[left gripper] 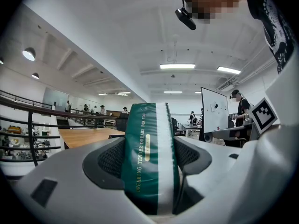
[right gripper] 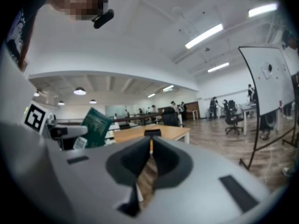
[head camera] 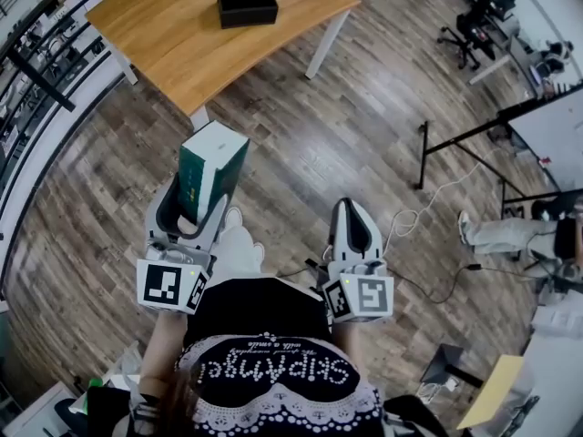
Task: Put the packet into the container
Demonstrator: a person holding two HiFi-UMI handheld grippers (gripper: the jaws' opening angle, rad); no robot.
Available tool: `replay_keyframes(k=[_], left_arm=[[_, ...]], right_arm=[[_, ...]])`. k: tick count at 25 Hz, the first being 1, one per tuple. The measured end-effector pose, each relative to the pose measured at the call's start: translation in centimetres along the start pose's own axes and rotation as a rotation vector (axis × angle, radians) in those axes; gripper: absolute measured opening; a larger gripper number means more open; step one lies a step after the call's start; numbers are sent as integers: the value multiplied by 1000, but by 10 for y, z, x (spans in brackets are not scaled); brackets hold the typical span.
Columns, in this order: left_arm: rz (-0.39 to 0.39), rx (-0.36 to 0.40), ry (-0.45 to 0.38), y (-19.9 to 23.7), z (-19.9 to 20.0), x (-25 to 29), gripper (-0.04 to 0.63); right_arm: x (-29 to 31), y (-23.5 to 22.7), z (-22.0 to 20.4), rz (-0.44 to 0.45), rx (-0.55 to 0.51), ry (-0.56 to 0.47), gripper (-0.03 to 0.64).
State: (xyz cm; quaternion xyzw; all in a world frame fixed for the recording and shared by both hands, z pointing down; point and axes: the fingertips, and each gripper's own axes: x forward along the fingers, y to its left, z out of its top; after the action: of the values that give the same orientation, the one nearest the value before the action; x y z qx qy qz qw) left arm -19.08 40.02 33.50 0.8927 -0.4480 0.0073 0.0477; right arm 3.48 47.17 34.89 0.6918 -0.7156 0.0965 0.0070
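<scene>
A green and white packet (head camera: 211, 169) stands up out of my left gripper (head camera: 199, 209), which is shut on its lower end. In the left gripper view the packet (left gripper: 150, 157) fills the gap between the dark pads, gold lettering running up its side. My right gripper (head camera: 352, 215) hangs beside it over the wood floor, shut with nothing between its jaws; its tips meet in the right gripper view (right gripper: 150, 149). The black container (head camera: 247, 8) sits far ahead on the wooden table (head camera: 182, 44). The packet (right gripper: 96, 127) also shows at the left of the right gripper view.
A whiteboard stand (head camera: 474, 139) with black legs and a trailing white cable (head camera: 428, 209) is to the right. A black office chair (head camera: 469, 27) and a seated person (head camera: 515, 230) are further right. A railing with shelves (head camera: 36, 80) runs along the left.
</scene>
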Motion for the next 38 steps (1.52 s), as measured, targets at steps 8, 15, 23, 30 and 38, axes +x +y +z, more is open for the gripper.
replay_keyframes(k=[8, 15, 23, 30, 38], left_arm=[[4, 0, 6, 11, 3, 28, 346], [-12, -12, 6, 27, 6, 62, 345], [-60, -17, -7, 78, 22, 108, 345], [-59, -34, -5, 105, 19, 131, 345], [-49, -86, 27, 121, 12, 151, 345]], right_arm=[[25, -12, 0, -14, 18, 19, 38], [61, -20, 7, -34, 32, 23, 38], [128, 7, 28, -37, 15, 5, 38], [160, 8, 20, -50, 32, 8, 38], [187, 6, 21, -58, 38, 28, 38]])
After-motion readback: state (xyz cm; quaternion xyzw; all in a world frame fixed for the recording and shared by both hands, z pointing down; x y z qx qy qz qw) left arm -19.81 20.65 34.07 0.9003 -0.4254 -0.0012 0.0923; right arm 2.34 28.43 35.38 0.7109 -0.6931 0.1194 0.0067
